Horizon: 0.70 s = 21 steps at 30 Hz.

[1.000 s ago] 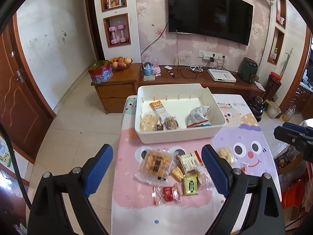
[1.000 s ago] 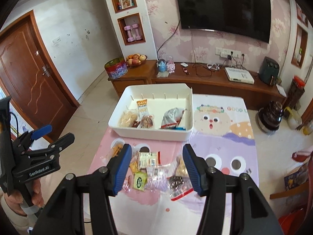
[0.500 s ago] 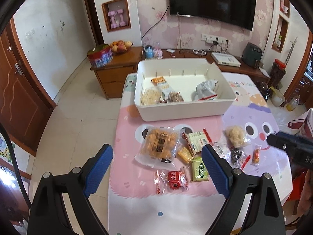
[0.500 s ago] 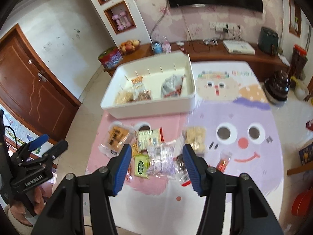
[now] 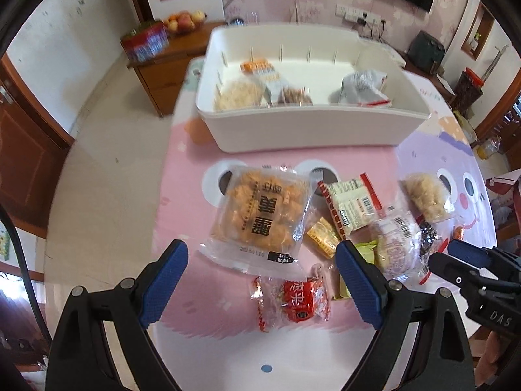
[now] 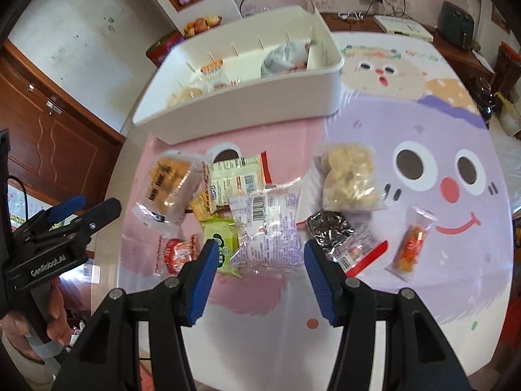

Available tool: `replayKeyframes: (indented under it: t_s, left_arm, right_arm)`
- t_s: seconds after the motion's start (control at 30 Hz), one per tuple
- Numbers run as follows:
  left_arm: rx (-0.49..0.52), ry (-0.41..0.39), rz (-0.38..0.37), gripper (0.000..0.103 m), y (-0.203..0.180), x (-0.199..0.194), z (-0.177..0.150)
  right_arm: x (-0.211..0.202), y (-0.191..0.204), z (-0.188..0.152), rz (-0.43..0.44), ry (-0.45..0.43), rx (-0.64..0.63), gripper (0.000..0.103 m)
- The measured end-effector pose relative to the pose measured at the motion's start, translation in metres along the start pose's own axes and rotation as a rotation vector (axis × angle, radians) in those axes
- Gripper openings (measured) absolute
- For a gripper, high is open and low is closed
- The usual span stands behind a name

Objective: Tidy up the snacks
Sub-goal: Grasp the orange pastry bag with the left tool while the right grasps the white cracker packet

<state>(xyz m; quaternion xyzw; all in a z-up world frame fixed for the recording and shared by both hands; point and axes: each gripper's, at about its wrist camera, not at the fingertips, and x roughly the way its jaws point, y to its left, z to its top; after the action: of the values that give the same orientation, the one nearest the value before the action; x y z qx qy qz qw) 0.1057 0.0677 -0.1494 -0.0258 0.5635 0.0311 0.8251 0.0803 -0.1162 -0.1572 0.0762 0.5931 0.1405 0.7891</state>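
Several wrapped snacks lie loose on the cartoon tablecloth (image 5: pixel 182 195) in front of a white bin (image 5: pixel 306 130) that holds a few snacks. My left gripper (image 5: pixel 262 260) is open just above the near edge of a large golden pastry pack (image 5: pixel 260 215), with a red candy pack (image 5: pixel 299 296) beside it. My right gripper (image 6: pixel 259 254) is open over a clear pack with purple print (image 6: pixel 270 224). A green pack (image 6: pixel 221 247), a puffed-snack bag (image 6: pixel 350 176), a dark pack (image 6: pixel 329 228) and an orange candy (image 6: pixel 412 244) lie around it.
The white bin also shows in the right wrist view (image 6: pixel 260 101) at the table's far left. A wooden TV cabinet (image 5: pixel 162 62) with a fruit bowl (image 5: pixel 184 21) and a red tin (image 5: pixel 145 40) stands behind the table. The table's near edge is close below both grippers.
Both grippers have come down and forward toward the loose snacks, which now look much larger. Both stay open. No snack has moved.
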Motion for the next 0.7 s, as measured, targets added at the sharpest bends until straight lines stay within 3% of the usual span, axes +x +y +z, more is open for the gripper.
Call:
replayKeyframes:
  t_s: [0.33,0.7]
  left_arm:
    - [-0.009,0.113,-0.02,0.091,0.009,0.061,0.019]
    - [0.028,0.215,-0.006,0.091,0.002,0.109,0.031]
  right_arm:
    - [0.045,0.001,0.013,-0.028,0.069,0.017,0.055]
    - [0.065,0.012,0.014,-0.058,0.104,-0.019,0.055]
